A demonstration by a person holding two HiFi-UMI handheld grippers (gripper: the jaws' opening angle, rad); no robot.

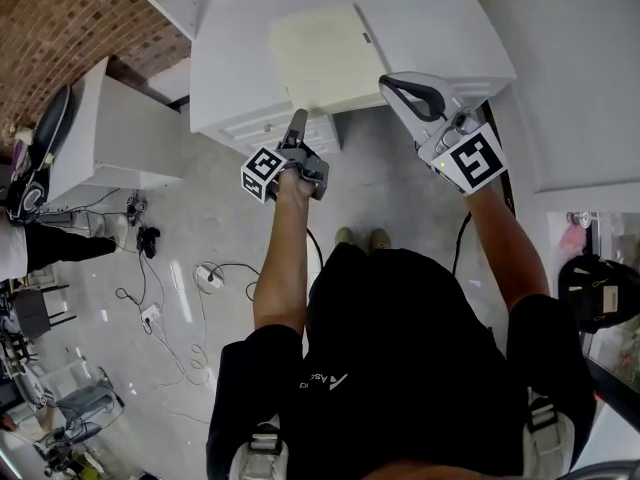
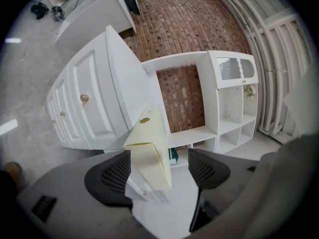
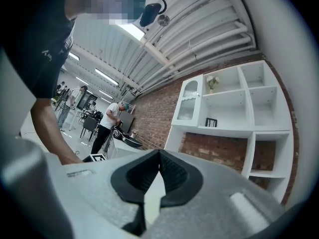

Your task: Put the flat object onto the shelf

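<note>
Looking steeply down past two forearms: cream folder [image 1: 320,63] lying on top of a white dresser [image 1: 240,68], near edge jutting a little past the front

Right tool [image 1: 392,84] clenched at the folder's near right corner. In the right gripper view, pads closed with a thin cream sliver pinched between them, most likely that corner

Left tool [image 1: 297,120] spread wide at the folder's near left edge. In the left gripper view, folder edge standing between the two pads, neither one pressing on it. Contact with the left pad hard to rule out

White shelf [image 2: 215,103] against a brick wall, seen beyond the dresser in both gripper views, well apart from the folder. No folder in any bay

Progress, as a judgement: early. Done so far: folder reached, one corner gripped. Not yet done: a second grip on the left side, if wanted; lifting the folder clear of the dresser; carrying it over to the shelf; sliding it flat into a bay; letting go with both tools

Likely snags: thin, floppy sheet sagging or twisting when held by one corner only; leading edge catching on a shelf board
</note>
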